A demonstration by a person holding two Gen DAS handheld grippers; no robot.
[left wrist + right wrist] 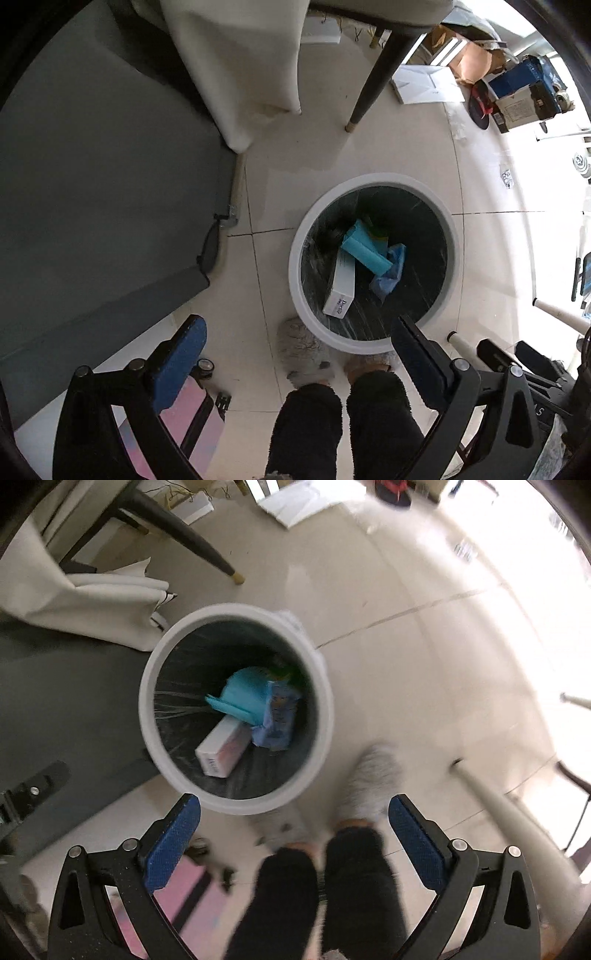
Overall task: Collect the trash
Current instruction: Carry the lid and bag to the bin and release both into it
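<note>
Left wrist view: the left hand-held gripper (297,338), at the bottom of the frame, has its blue-padded jaws spread wide with nothing between them, above a round white-rimmed trash bin with a black liner (371,343) standing on the pale tiled floor (295,158) right of centre. Inside the bin lie a long white cardboard box (341,286), a turquoise folded packet (364,249) and a crumpled blue wrapper (389,275). In the right wrist view, the right hand-held gripper (293,814) is likewise released and empty, with the bin (327,716) left of centre and grey fuzzy slippers (369,786) beside it.

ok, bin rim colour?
White rim, dark liner inside; clearest in the left wrist view.
</note>
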